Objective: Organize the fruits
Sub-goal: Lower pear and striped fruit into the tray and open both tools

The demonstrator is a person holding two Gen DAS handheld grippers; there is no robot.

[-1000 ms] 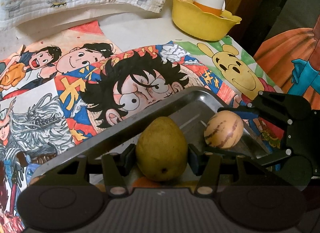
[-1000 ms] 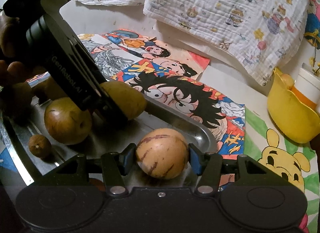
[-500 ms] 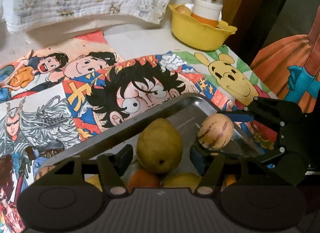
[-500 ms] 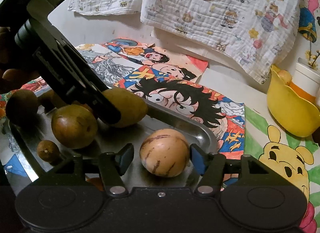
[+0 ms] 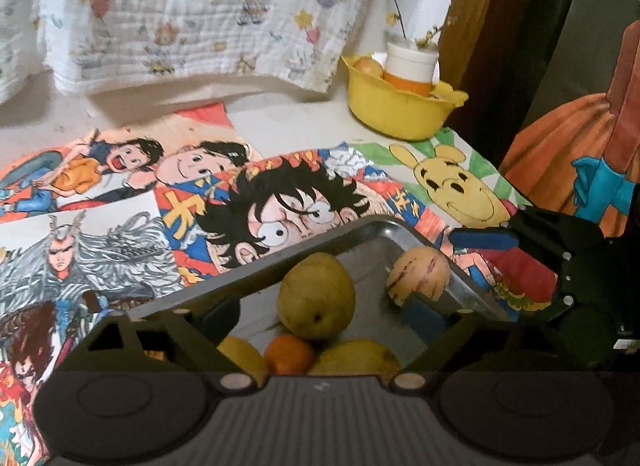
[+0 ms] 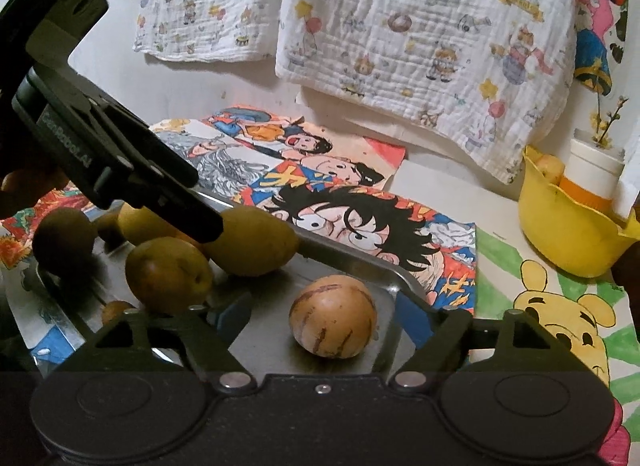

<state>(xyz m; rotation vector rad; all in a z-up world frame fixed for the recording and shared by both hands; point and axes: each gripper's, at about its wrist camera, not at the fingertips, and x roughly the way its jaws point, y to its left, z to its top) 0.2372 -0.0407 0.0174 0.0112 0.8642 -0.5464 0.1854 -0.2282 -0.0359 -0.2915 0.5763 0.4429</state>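
Steel tray (image 6: pixel 352 262) under both your claws, fruit sitting loose in it. Your left claw (image 5: pixel 320 316) has its jaws opening around the yellow-green pear (image 5: pixel 316 296); the pear stands between the fingers with a clear gap on each side, so it is released, resting on the tray floor. Just below it — nearer the camera — an orange (image 5: pixel 289 353) and two yellow fruits crowd together, touching or nearly touching the pear's base.

Your right claw (image 6: pixel 332 326) is also opening, and the striped melon (image 6: pixel 333 321) lies between its blue pads without either pad pressing on it. It sits in the tray's near right corner, just beside the raised rim. To its left the pear (image 6: pixel 256 241) and a brown-green fruit (image 6: pixel 168 274) lie close together, with bare metal between them and the melon. Darker round fruits fill the tray's far left end, under the body of your left claw, seen from the right wrist.

Beyond the tray's rim the desk is covered in flat cartoon drawings (image 5: pixel 280 201), low and level. A yellow bowl (image 5: pixel 396 113) stands well apart at the far right, holding a white and orange container, and a patterned cloth (image 6: pixel 420 33) hangs along the back wall.
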